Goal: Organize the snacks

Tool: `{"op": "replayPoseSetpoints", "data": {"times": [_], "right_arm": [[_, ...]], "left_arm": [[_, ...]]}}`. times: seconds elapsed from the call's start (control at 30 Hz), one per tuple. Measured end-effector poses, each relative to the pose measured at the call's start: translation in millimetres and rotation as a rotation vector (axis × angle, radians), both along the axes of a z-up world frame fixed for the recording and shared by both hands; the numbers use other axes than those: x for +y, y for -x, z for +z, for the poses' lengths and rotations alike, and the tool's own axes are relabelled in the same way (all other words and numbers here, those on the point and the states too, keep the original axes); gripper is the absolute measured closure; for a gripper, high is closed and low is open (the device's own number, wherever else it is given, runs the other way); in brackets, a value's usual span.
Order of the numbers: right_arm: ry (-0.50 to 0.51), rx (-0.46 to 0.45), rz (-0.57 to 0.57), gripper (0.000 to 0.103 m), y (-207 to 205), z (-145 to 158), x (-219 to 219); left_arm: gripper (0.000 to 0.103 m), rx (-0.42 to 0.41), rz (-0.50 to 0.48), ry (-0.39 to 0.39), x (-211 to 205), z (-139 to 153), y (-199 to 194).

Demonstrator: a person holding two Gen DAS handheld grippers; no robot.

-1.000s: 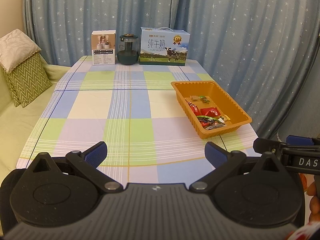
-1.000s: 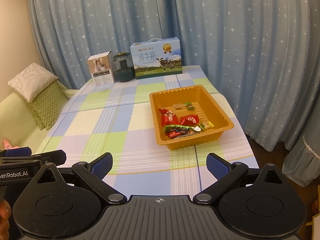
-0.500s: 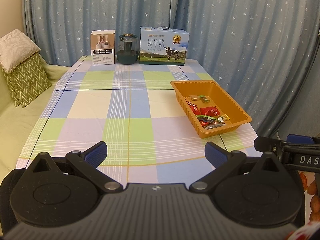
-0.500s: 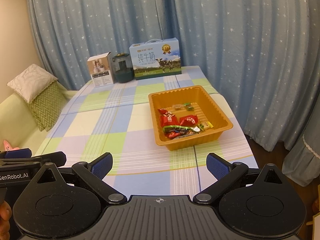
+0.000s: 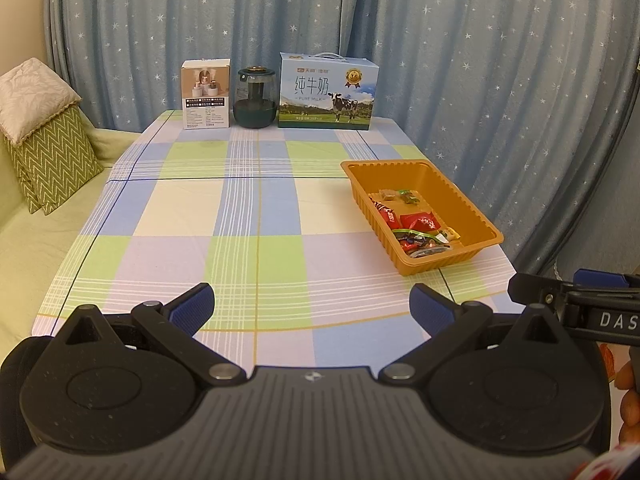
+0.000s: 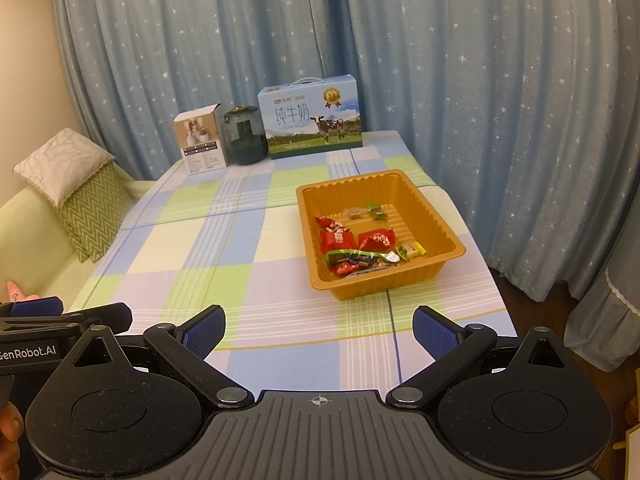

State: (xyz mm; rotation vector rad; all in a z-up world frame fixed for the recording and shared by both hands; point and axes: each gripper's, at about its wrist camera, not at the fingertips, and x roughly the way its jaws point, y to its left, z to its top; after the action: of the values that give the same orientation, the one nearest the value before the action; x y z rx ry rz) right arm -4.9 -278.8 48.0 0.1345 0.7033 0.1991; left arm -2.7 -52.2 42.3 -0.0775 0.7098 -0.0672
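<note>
Blue star-dotted curtains (image 5: 460,60) are hanging behind everything, wrapping around the far and right sides of the room. Below them, a table (image 5: 256,216) in a pastel checked cloth is filling the middle of both views, with a pale green sofa (image 6: 36,232) sitting along its left side and carrying two cushions (image 5: 44,136), a cream one lying on a green zigzag one.

At the table's far edge a blue milk carton (image 5: 326,96), a dark glass jar (image 5: 256,98) and a small white box (image 5: 206,94) are standing in a row, close together.

An orange tray (image 6: 432,208) is resting near the right edge, and the snacks (image 6: 356,240) are lying inside it, mostly red wrappers bunched toward its near left part with a few smaller pieces farther back.

Nearest the cameras, the left gripper (image 5: 312,310) and right gripper (image 6: 319,330) are hovering over the table's near end, each with its blue-padded fingers spread wide and gripping nothing.
</note>
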Motion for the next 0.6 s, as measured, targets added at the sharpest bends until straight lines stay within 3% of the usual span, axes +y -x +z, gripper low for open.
{"op": "replayPoseSetpoints", "data": {"times": [0.6], "right_arm": [[0.000, 0.000, 0.000, 0.004, -0.2, -1.3, -1.2]], "left_arm": [[0.000, 0.000, -0.001, 0.002, -0.2, -0.2, 0.2]]}}
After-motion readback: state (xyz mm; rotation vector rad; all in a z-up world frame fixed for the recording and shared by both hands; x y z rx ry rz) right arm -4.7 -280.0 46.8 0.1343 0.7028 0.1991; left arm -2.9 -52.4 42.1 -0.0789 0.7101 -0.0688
